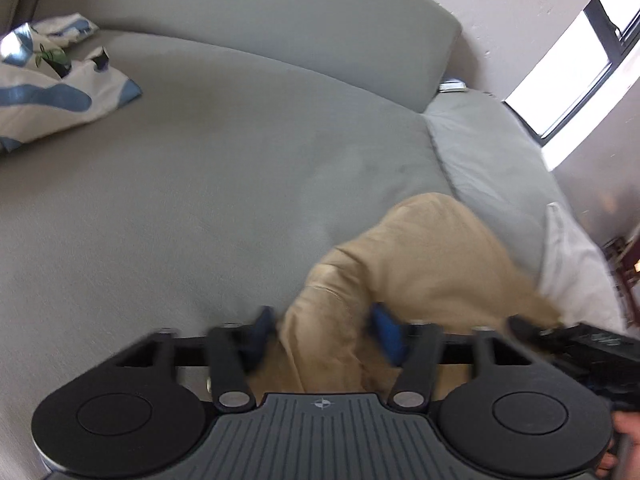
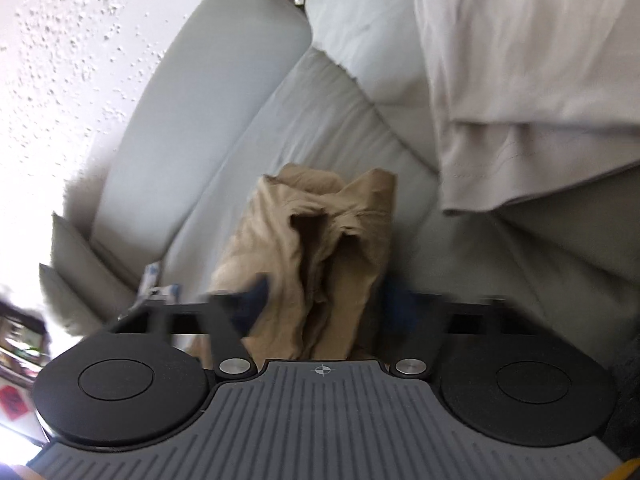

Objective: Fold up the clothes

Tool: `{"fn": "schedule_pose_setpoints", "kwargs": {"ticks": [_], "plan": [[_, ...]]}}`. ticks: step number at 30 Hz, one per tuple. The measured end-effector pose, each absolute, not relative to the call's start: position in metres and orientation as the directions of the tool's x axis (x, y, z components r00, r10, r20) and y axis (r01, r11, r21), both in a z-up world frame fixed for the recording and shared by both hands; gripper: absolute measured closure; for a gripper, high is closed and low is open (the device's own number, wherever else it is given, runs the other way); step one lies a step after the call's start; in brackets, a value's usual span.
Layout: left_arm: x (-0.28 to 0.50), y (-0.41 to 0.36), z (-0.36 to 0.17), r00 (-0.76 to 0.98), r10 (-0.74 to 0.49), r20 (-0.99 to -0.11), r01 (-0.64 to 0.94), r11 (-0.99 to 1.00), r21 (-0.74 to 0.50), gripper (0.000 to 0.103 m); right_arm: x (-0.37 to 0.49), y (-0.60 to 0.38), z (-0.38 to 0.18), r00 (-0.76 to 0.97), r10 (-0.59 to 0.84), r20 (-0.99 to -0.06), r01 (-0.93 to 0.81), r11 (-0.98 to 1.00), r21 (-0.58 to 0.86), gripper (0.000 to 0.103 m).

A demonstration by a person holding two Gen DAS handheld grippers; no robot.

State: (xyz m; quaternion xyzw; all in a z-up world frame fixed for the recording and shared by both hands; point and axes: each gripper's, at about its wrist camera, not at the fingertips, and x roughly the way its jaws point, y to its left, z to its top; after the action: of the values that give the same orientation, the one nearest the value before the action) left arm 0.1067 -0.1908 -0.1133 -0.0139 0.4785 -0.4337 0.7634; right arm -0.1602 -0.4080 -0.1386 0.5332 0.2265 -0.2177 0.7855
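Note:
A tan garment (image 1: 420,252) lies bunched on the grey sofa seat (image 1: 180,200). In the left wrist view, my left gripper (image 1: 324,330) has its blue-padded fingers on either side of a fold of this cloth, which fills the gap between them. The black body of the right gripper (image 1: 592,344) comes in from the right edge at the garment's other end, with a hand (image 1: 628,432) behind it. In the right wrist view, the crumpled tan garment (image 2: 304,216) runs up between the fingers of my right gripper (image 2: 326,296), which are shut on it. Both views are blurred.
A white and blue garment (image 1: 52,84) lies at the sofa's far left. A pale grey garment (image 2: 520,80) hangs or lies at the right, also seen as white cloth (image 1: 576,264). The backrest (image 1: 280,20), a cushion (image 2: 68,264) and a bright window (image 1: 572,60) surround the seat.

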Motion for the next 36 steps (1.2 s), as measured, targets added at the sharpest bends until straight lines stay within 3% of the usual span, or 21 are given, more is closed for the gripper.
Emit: {"fn": "schedule_pose_setpoints", "kwargs": {"ticks": [2,5,12,16,21,29,31,32,33,34,35,36], "plan": [[0.092,-0.19,-0.097,0.211,-0.666,-0.715,0.691,0.619,-0.373,0.081,-0.169,-0.414,-0.136,0.811,-0.087,-0.579,0.572,0.326,0.753,0.089],[0.066,-0.188,-0.07,0.282,-0.655,-0.701,0.718,0.628,-0.299,0.087,-0.166,-0.404,-0.103,0.811,-0.112,-0.575,0.556,0.457,0.694,0.091],[0.005,-0.213,0.007,0.279,-0.738,-0.615,0.755,0.564,-0.334,0.088,-0.203,-0.411,-0.015,0.847,-0.219,-0.484,0.512,0.58,0.634,0.092],[-0.028,-0.259,0.027,0.16,-0.787,-0.596,0.75,0.49,-0.445,0.088,-0.246,-0.444,0.031,0.818,-0.311,-0.484,0.57,0.556,0.605,0.092],[-0.066,-0.322,0.018,0.021,-0.834,-0.551,0.735,0.386,-0.557,0.087,-0.294,-0.489,0.073,0.734,-0.474,-0.487,0.679,0.539,0.499,0.092],[-0.101,-0.413,-0.021,0.069,-0.814,-0.576,0.767,0.412,-0.491,0.087,-0.288,-0.567,0.048,0.605,-0.595,-0.529,0.793,0.511,0.332,0.092],[-0.099,-0.434,-0.037,0.103,-0.793,-0.601,0.775,0.442,-0.451,0.082,-0.28,-0.591,0.027,0.584,-0.596,-0.551,0.806,0.502,0.312,0.089],[-0.096,-0.446,-0.049,0.119,-0.761,-0.638,0.786,0.464,-0.408,0.073,-0.275,-0.604,0.016,0.574,-0.595,-0.563,0.813,0.497,0.303,0.086],[-0.092,-0.454,-0.061,0.127,-0.728,-0.673,0.79,0.485,-0.376,0.056,-0.272,-0.617,0.0,0.543,-0.58,-0.607,0.832,0.469,0.296,0.073],[-0.089,-0.454,-0.066,0.134,-0.713,-0.688,0.788,0.498,-0.362,0.044,-0.269,-0.631,-0.017,0.506,-0.559,-0.657,0.853,0.435,0.287,0.048],[-0.086,-0.449,-0.064,0.143,-0.71,-0.69,0.785,0.505,-0.357,0.028,-0.266,-0.645,-0.034,0.467,-0.534,-0.705,0.874,0.402,0.275,0.039],[-0.083,-0.444,-0.063,0.151,-0.706,-0.692,0.783,0.513,-0.352,0.021,-0.269,-0.652,-0.045,0.457,-0.518,-0.723,0.883,0.36,0.301,0.031]]}}
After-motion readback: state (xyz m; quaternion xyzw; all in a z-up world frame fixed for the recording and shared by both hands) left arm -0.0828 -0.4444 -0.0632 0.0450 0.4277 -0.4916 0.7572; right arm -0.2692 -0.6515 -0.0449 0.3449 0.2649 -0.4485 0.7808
